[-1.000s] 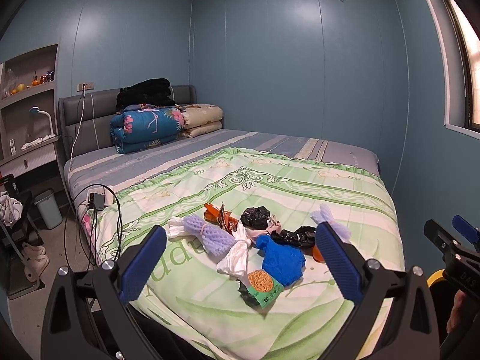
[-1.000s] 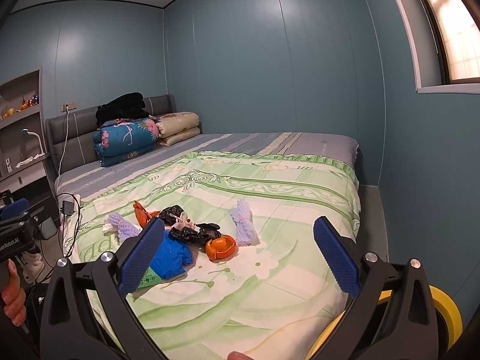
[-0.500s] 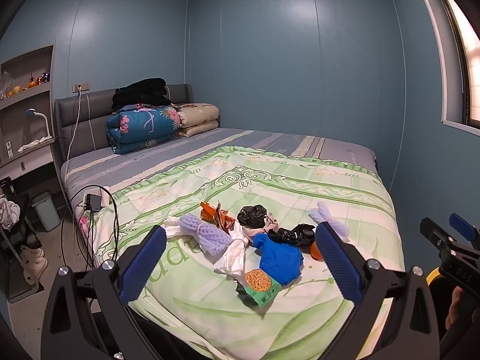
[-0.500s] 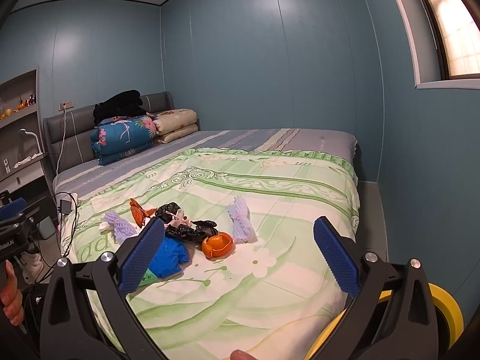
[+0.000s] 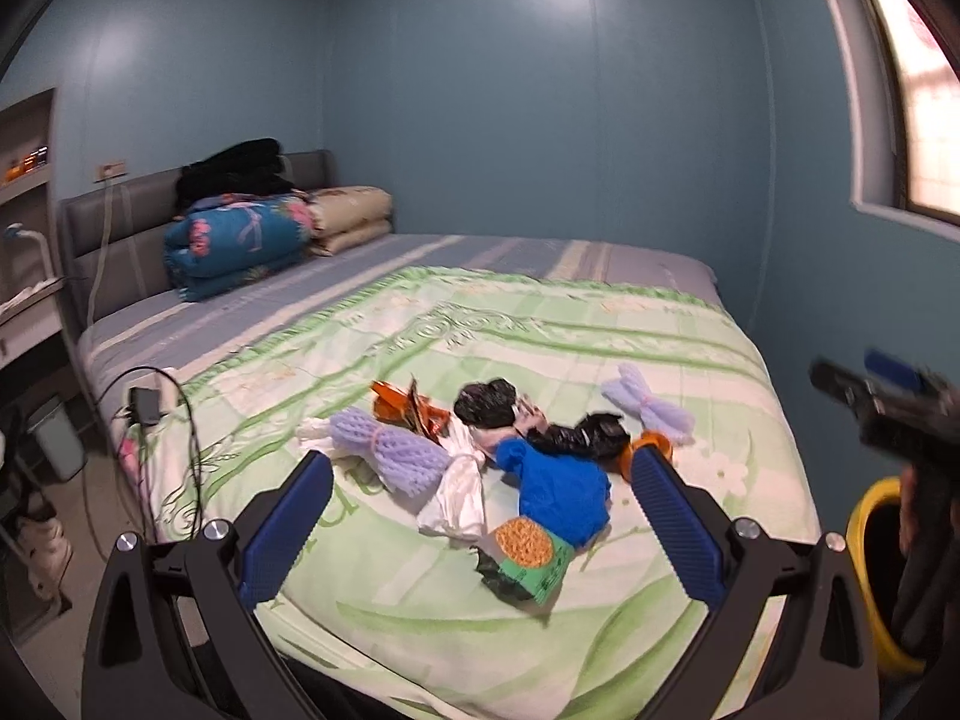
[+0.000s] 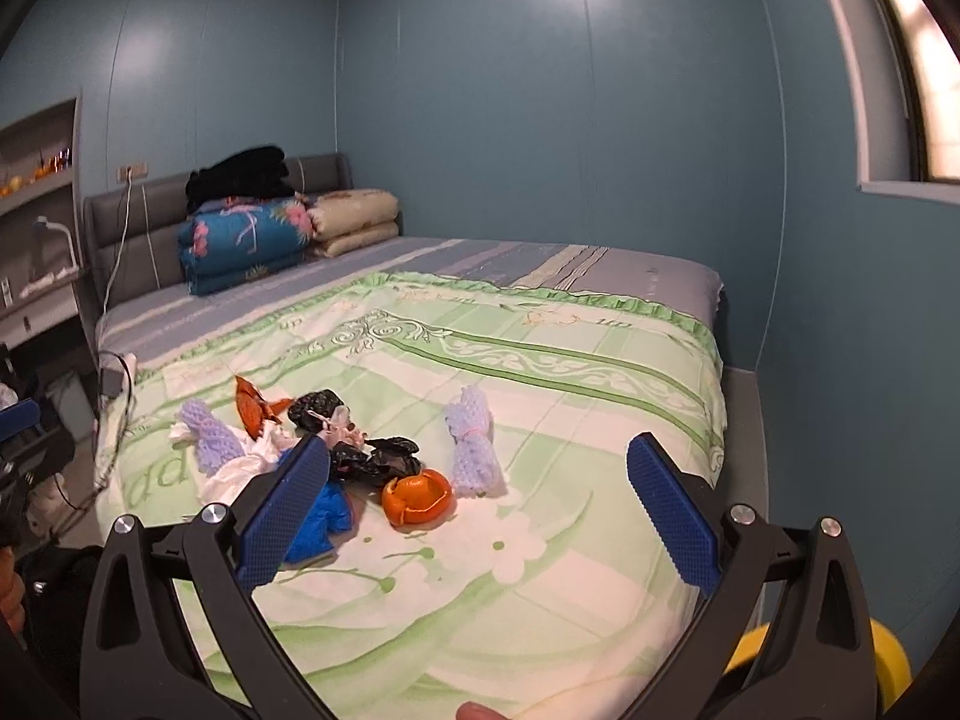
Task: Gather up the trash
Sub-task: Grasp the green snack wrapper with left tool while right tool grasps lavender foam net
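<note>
A pile of trash lies on the green bedspread (image 5: 540, 324): a purple foam net (image 5: 396, 456), a white plastic bag (image 5: 456, 498), a blue bag (image 5: 561, 489), a green snack packet (image 5: 525, 552), an orange wrapper (image 5: 405, 405), black bags (image 5: 486, 402) and a second purple net (image 5: 651, 402). An orange peel (image 6: 417, 495) lies beside the second purple net (image 6: 474, 450). My left gripper (image 5: 480, 528) is open and empty, near the pile. My right gripper (image 6: 477, 516) is open and empty, just before the peel.
A yellow bin (image 5: 879, 570) stands on the floor at the bed's right corner, also low in the right wrist view (image 6: 882, 660). Folded quilts (image 5: 240, 240) lie at the headboard. A charger and cable (image 5: 150, 402) hang at the bed's left edge. A small grey bin (image 5: 57, 444) stands left.
Both grippers have moved closer to the bed and the trash pile, which now looks larger. Both stay open and empty.
</note>
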The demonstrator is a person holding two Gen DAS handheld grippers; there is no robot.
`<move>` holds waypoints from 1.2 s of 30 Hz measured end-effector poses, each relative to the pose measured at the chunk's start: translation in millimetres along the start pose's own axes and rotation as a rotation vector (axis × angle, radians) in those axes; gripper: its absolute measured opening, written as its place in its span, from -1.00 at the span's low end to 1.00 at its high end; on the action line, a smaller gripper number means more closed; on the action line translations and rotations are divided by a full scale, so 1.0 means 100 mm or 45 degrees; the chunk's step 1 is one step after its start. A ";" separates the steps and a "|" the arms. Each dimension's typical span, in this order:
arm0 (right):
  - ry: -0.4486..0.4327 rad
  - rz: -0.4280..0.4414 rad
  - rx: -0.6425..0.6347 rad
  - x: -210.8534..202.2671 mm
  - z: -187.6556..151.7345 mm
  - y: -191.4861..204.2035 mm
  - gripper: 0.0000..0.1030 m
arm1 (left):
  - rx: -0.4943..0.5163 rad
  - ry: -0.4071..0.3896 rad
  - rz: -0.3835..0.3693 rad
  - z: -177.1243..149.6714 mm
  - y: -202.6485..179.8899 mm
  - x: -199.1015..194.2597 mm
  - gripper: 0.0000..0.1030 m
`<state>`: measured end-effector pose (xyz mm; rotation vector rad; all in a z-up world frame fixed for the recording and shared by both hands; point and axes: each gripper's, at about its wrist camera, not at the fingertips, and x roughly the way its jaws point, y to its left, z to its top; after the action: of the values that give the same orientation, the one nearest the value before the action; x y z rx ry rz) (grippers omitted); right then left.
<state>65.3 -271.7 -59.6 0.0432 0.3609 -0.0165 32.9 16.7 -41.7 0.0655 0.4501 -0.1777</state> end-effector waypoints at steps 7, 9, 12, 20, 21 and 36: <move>0.116 0.036 -0.067 0.50 0.07 0.04 0.85 | 0.018 0.119 -0.190 -0.16 0.12 0.32 0.87; 0.149 0.065 -0.060 0.63 0.08 0.02 0.85 | 0.004 0.165 -0.196 -0.21 0.16 0.45 0.87; 0.158 0.044 -0.114 0.79 0.09 0.06 0.85 | 0.009 0.274 -0.189 -0.29 0.18 0.68 0.87; 0.251 0.068 -0.210 1.32 0.08 0.12 0.85 | 0.059 0.449 -0.236 -0.50 0.04 1.06 0.87; 0.274 0.067 -0.209 1.41 0.08 0.10 0.85 | 0.055 0.464 -0.231 -0.51 0.04 1.09 0.87; 0.574 0.027 -0.207 2.58 0.04 0.04 0.85 | 0.000 0.588 -0.281 -0.59 0.00 1.45 0.84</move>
<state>308.4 -269.8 -146.8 -0.1123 0.8110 0.0448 135.8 0.4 -158.4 0.0564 0.9194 -0.3826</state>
